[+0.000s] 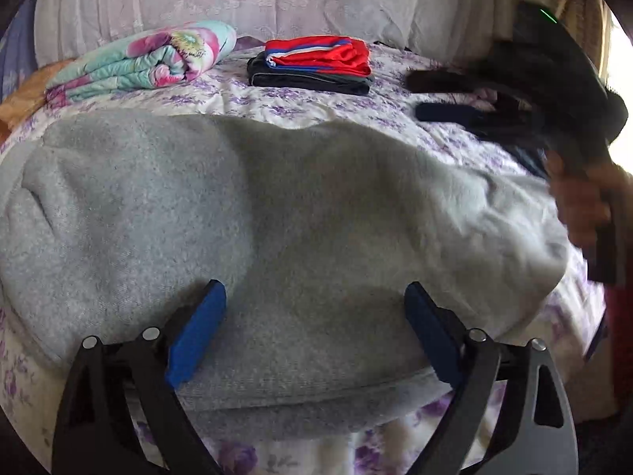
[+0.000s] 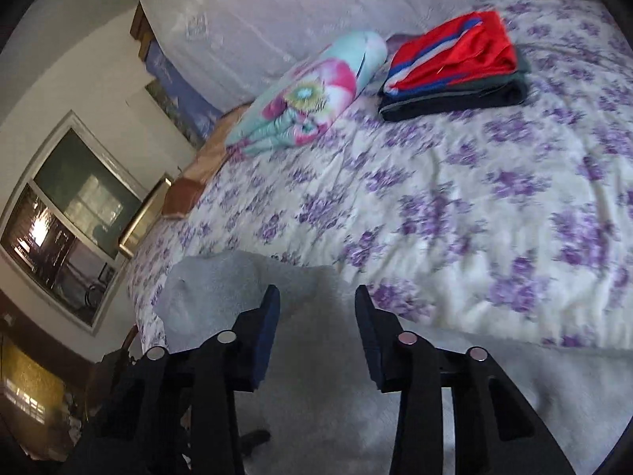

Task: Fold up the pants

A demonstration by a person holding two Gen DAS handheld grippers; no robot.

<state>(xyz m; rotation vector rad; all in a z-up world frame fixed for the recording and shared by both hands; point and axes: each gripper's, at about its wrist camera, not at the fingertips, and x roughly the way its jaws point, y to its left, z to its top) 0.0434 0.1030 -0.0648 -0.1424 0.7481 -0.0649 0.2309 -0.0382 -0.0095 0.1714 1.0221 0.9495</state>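
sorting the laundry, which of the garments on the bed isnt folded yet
The grey pants, spread flat across the near part of the bed. The red garment and the dark one under it are folded in a stack farther back.

We see grey fleece pants (image 1: 277,213) spread flat and wide across the near edge of a bed, fuzzy in texture, gently wrinkled. A stitched hem or band runs along the nearest edge, which hangs slightly over the bed's side.

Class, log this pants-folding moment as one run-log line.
left gripper: open over grey pants | right gripper: open, empty | folded stack: behind, on bedspread
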